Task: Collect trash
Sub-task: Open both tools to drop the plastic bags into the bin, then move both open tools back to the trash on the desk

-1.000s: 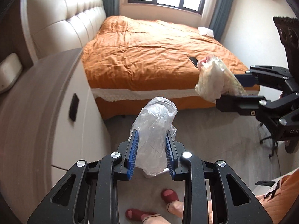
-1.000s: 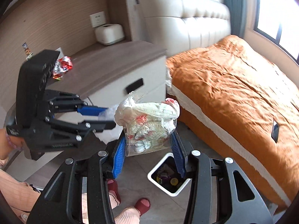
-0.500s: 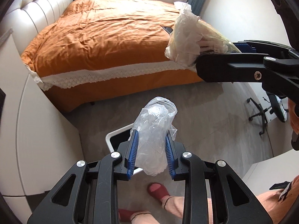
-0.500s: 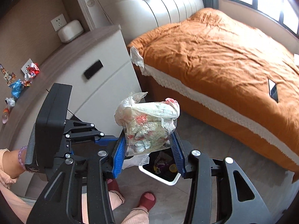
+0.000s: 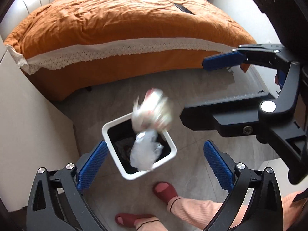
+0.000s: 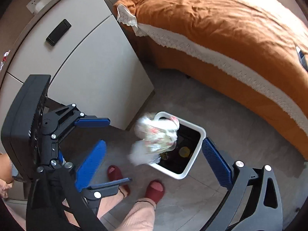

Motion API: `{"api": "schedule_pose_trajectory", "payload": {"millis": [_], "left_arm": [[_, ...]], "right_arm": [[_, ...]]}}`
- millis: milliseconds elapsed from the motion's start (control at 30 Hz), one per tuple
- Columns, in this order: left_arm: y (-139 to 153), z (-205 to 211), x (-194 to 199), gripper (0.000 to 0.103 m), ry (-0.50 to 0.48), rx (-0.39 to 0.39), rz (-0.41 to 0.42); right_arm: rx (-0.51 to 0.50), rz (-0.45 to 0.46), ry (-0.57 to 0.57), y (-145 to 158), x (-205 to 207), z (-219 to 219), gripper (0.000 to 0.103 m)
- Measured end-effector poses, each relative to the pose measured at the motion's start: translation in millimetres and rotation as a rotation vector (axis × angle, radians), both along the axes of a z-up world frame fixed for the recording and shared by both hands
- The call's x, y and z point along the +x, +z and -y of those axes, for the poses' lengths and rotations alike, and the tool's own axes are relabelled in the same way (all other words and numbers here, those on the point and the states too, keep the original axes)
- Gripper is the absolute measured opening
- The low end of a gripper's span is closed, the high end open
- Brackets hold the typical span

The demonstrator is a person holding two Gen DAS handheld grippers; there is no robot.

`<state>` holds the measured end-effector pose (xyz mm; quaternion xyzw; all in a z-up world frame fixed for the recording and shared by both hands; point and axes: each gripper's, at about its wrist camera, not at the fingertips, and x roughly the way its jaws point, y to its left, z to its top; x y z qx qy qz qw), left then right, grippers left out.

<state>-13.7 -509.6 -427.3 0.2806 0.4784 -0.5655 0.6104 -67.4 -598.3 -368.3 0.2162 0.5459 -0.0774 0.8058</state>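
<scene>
A white square bin (image 5: 109, 128) with a dark inside stands on the grey floor; it also shows in the right wrist view (image 6: 200, 132). A crumpled clear plastic bag (image 5: 145, 150) and a clear bag stuffed with tissues and wrappers (image 5: 153, 112) are in mid-air, blurred, over the bin. In the right wrist view the stuffed bag (image 6: 159, 132) is above the clear bag (image 6: 141, 154). My left gripper (image 5: 154, 163) is open and empty above the bin. My right gripper (image 6: 154, 163) is open and empty too; it shows in the left wrist view (image 5: 207, 88).
An orange bed (image 5: 125, 25) with a white lace trim stands beyond the bin, a phone (image 5: 182, 8) on it. A white bedside cabinet (image 6: 82, 57) stands left of the bin. The person's feet in red slippers (image 6: 154, 190) are near the bin.
Both grippers tilted down over the bin and opened. Both bags left the fingers and are falling toward the bin.
</scene>
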Motion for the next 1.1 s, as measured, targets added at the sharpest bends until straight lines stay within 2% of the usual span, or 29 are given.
{"api": "schedule_pose_trajectory", "payload": {"millis": [100, 300, 533, 767, 1100], "left_arm": [[5, 1, 3, 0.098, 0.012, -0.003, 0.004], [17, 0, 13, 0.098, 0.028, -0.007, 0.028], [53, -13, 15, 0.098, 0.079, -0.031, 0.048], [107, -39, 9, 0.098, 0.156, -0.086, 0.075], [194, -94, 14, 0.098, 0.313, -0.175, 0.184]], "right_arm": [[0.017, -0.006, -0.034, -4, -3, 10, 0.099], [-0.003, 0.017, -0.041, 7, 0, 16, 0.099], [-0.001, 0.052, -0.004, 27, 9, 7, 0.099], [-0.016, 0.12, 0.032, 72, 15, -15, 0.099], [-0.137, 0.284, 0.154, 170, 27, -59, 0.099]]}}
